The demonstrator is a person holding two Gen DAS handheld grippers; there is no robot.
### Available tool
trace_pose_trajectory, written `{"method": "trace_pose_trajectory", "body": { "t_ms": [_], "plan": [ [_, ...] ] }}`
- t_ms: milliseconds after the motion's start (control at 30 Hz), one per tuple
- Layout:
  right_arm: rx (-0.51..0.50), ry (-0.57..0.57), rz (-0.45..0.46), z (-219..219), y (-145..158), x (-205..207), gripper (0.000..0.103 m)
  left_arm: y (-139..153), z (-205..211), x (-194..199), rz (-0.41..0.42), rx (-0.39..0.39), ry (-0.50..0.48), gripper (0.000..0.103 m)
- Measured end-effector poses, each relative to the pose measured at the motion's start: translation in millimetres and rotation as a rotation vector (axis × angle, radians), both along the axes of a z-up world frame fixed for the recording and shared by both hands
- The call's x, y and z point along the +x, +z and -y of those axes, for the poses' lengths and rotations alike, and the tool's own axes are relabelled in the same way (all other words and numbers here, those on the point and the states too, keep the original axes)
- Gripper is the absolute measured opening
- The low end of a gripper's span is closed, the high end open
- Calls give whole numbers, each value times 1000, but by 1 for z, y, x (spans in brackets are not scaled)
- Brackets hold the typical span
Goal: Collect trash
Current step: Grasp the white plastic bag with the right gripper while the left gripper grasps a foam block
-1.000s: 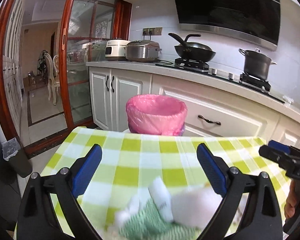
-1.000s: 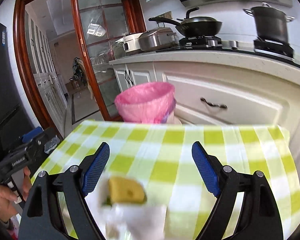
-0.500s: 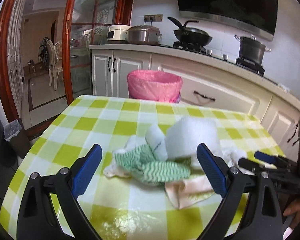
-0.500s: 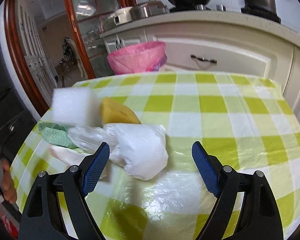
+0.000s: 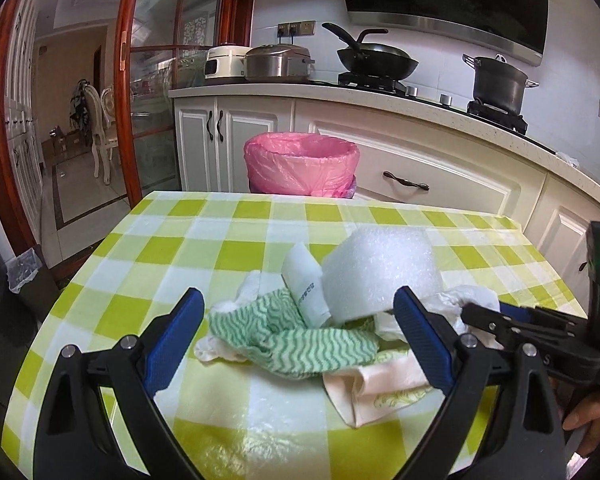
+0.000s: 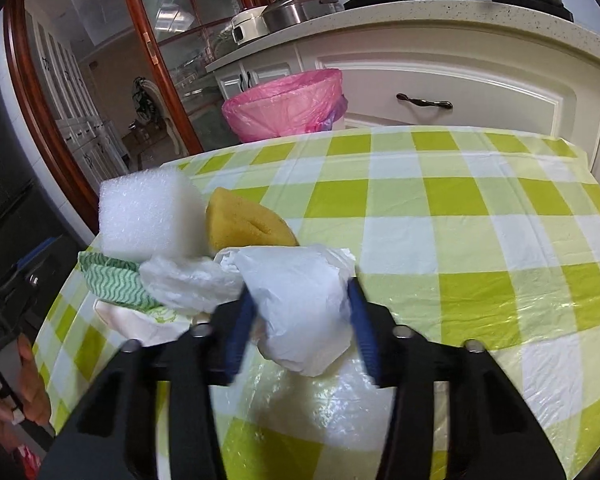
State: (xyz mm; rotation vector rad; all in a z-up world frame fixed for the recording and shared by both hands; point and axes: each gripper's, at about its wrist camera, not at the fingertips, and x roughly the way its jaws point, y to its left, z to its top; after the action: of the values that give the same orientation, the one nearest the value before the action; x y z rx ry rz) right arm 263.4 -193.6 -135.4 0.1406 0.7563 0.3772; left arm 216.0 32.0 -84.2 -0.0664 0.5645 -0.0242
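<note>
A trash pile lies on the green-checked table [image 5: 236, 256]: a white foam block [image 5: 380, 272], a green wavy cloth [image 5: 296, 340], a small white packet [image 5: 306, 288], a pale napkin [image 5: 380, 388] and a white plastic bag [image 6: 300, 300]. A yellow sponge [image 6: 244, 224] shows in the right wrist view behind the bag. My left gripper [image 5: 298, 328] is open, its fingers either side of the cloth and foam. My right gripper [image 6: 300, 316] has closed onto the white plastic bag. It also shows in the left wrist view [image 5: 500, 320]. A pink-lined bin [image 5: 302, 164] stands beyond the table's far edge.
White kitchen cabinets [image 5: 420, 168] and a counter with a wok [image 5: 376, 60], a pot [image 5: 498, 84] and cookers run behind the bin. A glass door with a red wood frame [image 5: 124, 80] is at the left. The table's right half [image 6: 480, 220] holds only the cloth cover.
Both grippers tilted down and came closer to the pile. The right gripper's fingers went from wide open to closed on the white plastic bag. The left gripper stayed open.
</note>
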Motion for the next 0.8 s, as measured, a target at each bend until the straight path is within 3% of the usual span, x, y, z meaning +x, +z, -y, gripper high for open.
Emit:
{"method": "trace_pose_trajectory", "body": {
  "t_ms": [367, 600, 800],
  "plan": [
    [24, -19, 72, 22, 21, -23, 33, 0, 38, 28, 2, 2, -83, 93],
    [38, -112, 75, 59, 20, -34, 33, -7, 46, 46, -32, -28, -83, 93],
    [47, -160, 74, 83, 20, -39, 33, -21, 60, 47, -56, -1, -109, 93]
  ]
}}
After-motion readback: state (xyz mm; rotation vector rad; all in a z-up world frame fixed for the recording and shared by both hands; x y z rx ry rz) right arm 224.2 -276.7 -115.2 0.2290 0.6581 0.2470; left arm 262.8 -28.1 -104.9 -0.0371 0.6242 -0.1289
